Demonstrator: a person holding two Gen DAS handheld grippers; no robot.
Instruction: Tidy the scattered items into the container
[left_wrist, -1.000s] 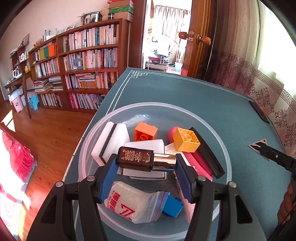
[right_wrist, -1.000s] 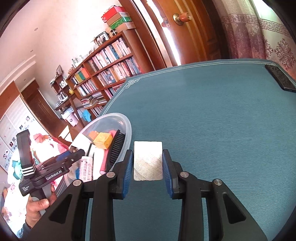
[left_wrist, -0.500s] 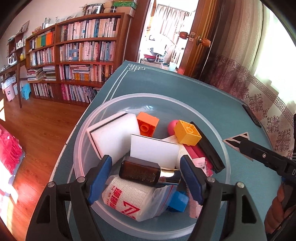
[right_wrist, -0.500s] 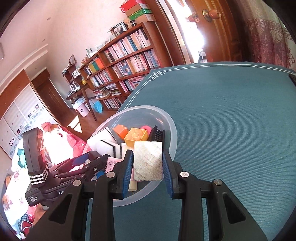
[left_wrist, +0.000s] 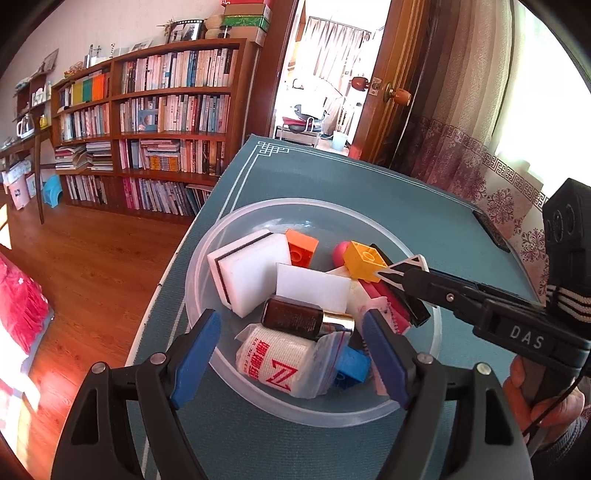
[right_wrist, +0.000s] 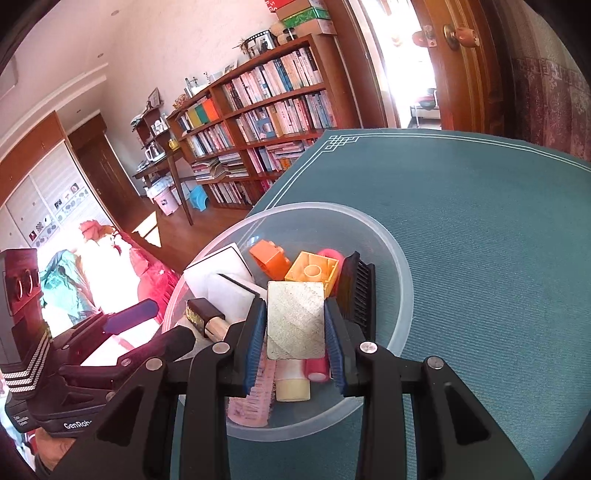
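Here the right gripper (right_wrist: 295, 328) clamps a pale, speckled block (right_wrist: 296, 320) between its 2 blue pads, holding it above the near part of the clear plastic bowl (right_wrist: 400, 295). The left gripper (left_wrist: 291, 350) hangs spread wide and empty over the bowl's near rim, its pads either side of a brown bottle (left_wrist: 295, 318) lying on a bagged white roll (left_wrist: 275, 360). Farther in the bowl lie a white sponge (left_wrist: 251, 273), an orange brick (left_wrist: 302, 245), a yellow brick (left_wrist: 364, 260) and a black brush (right_wrist: 356, 291). The bowl sits at the left edge of the teal tablecloth (right_wrist: 480, 221).
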